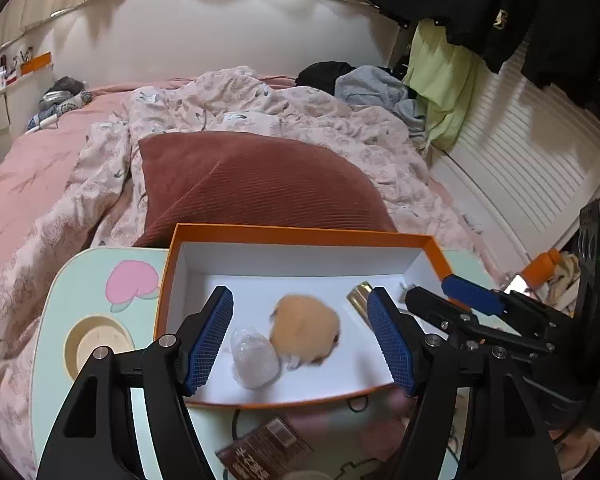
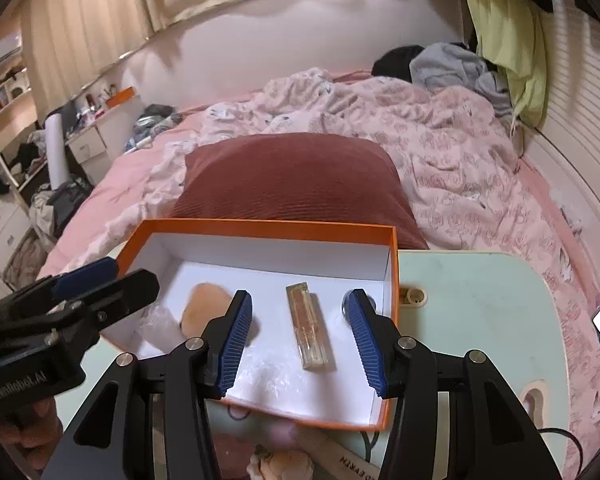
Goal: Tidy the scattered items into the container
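Fluffy tan puff (image 1: 305, 330) lies in orange box (image 1: 300, 233) w/ clear wrapped lump (image 1: 255, 357) & gold-clear tube (image 2: 310, 326). Puff prob light, squashy; tube rigid, slick — grip mid-body. Left gripper (image 1: 302, 340) & right gripper (image 2: 300, 338) both agape, holding nothing.

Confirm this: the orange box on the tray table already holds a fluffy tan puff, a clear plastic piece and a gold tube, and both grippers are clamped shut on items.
Wrong on the grippers. The left gripper and right gripper both stand open above the orange box; the puff, clear piece and gold tube lie loose inside, as both wrist views show.
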`<action>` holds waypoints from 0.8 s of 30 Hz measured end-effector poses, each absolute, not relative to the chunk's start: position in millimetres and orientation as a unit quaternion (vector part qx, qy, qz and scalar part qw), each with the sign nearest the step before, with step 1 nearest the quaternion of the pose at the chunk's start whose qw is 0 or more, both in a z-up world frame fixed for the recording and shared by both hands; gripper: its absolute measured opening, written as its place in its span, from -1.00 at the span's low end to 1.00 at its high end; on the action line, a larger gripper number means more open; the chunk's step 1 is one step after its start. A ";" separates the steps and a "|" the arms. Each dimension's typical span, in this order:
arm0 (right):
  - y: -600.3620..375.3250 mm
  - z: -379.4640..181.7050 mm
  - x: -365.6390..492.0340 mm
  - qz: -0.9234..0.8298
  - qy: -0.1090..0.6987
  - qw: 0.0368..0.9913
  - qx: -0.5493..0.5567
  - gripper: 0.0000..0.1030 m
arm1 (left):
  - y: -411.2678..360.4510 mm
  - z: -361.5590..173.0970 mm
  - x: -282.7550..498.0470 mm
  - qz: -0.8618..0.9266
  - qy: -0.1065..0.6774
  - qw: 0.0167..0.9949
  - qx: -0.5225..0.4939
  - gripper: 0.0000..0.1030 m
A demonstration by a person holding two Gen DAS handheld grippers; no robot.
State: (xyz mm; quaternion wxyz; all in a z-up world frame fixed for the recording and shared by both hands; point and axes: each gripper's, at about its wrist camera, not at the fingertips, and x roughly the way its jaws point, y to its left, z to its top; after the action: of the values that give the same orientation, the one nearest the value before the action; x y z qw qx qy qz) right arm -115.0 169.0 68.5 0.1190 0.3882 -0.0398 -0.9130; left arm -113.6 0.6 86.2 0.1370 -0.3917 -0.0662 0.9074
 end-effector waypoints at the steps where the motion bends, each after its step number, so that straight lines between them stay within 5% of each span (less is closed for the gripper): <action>1: 168.6 70.5 -110.6 -0.914 -0.037 0.122 0.385 -0.04 | 0.4 87.7 -111.2 0.907 -0.066 0.139 -0.392 0.36; 14: 170.3 69.1 -15.6 -0.891 -0.013 0.185 0.414 -0.04 | 12.6 96.9 -16.9 0.908 0.008 0.172 -0.382 0.36; 24: 187.0 22.8 48.0 -0.866 0.014 0.174 0.468 -0.04 | 0.3 40.8 51.9 0.881 0.010 0.145 -0.450 0.36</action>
State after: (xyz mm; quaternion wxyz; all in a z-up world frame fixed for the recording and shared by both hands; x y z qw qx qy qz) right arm 48.0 187.0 22.8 0.1735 0.4684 0.0139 -0.8662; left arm 51.9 0.3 40.8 0.1449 -0.4503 0.0098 0.8810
